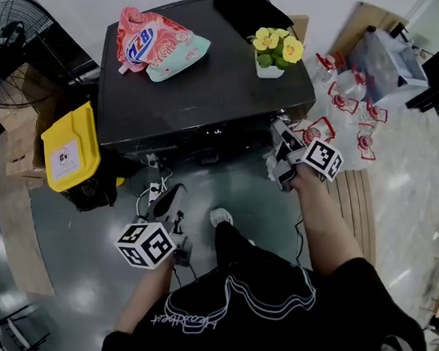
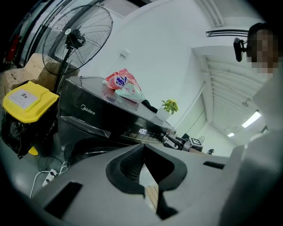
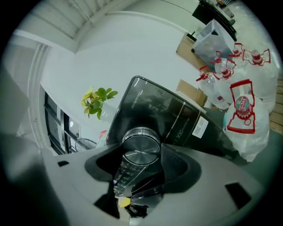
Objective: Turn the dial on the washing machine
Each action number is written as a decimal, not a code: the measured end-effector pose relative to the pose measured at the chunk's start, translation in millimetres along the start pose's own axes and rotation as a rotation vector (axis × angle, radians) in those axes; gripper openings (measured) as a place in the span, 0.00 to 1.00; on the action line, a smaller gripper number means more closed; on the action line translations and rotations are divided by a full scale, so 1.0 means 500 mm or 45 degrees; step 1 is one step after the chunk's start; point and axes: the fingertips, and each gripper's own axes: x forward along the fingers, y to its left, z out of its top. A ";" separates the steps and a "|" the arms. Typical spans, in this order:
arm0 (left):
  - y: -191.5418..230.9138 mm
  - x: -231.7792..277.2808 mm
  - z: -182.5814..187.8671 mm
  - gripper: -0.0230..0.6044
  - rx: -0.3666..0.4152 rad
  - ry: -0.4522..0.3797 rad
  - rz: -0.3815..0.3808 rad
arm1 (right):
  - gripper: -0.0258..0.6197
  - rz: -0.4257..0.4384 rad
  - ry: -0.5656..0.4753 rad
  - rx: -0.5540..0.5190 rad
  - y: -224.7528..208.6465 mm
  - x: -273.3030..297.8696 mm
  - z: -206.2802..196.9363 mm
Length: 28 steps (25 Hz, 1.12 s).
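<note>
The black washing machine [image 1: 198, 89] stands in front of me, its display lit [image 2: 142, 131]. My right gripper [image 1: 280, 132] reaches the right end of its front panel. In the right gripper view the round silver dial [image 3: 140, 142] sits between the two jaws of the right gripper [image 3: 140, 149], which close against its sides. My left gripper [image 1: 173, 200] hangs low over the floor in front of the machine, apart from it. In the left gripper view the tips of this gripper [image 2: 142, 148] meet with nothing between them.
On the machine's lid lie a pink detergent pouch [image 1: 156, 43], a potted yellow flower [image 1: 276, 51] and a black cloth [image 1: 248, 8]. A yellow-lidded bin [image 1: 70, 149] and a fan [image 1: 5, 44] stand at the left. Bagged water bottles [image 1: 347, 108] are at the right, with cables [image 1: 154, 190] on the floor.
</note>
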 end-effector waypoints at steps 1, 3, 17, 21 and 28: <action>0.001 -0.001 0.000 0.05 -0.002 0.000 0.001 | 0.47 -0.008 0.000 0.011 -0.002 -0.001 0.000; 0.003 -0.003 0.001 0.05 -0.004 -0.001 0.003 | 0.47 -0.012 -0.002 0.046 -0.005 -0.002 -0.001; 0.002 -0.001 -0.005 0.05 -0.002 0.009 0.001 | 0.47 0.136 -0.046 0.534 -0.016 -0.002 -0.005; 0.000 0.000 -0.011 0.04 -0.002 0.015 0.002 | 0.47 0.146 -0.050 0.537 -0.019 -0.003 -0.005; -0.007 0.003 -0.011 0.04 0.006 0.017 0.001 | 0.47 0.153 -0.056 0.459 -0.013 -0.004 -0.005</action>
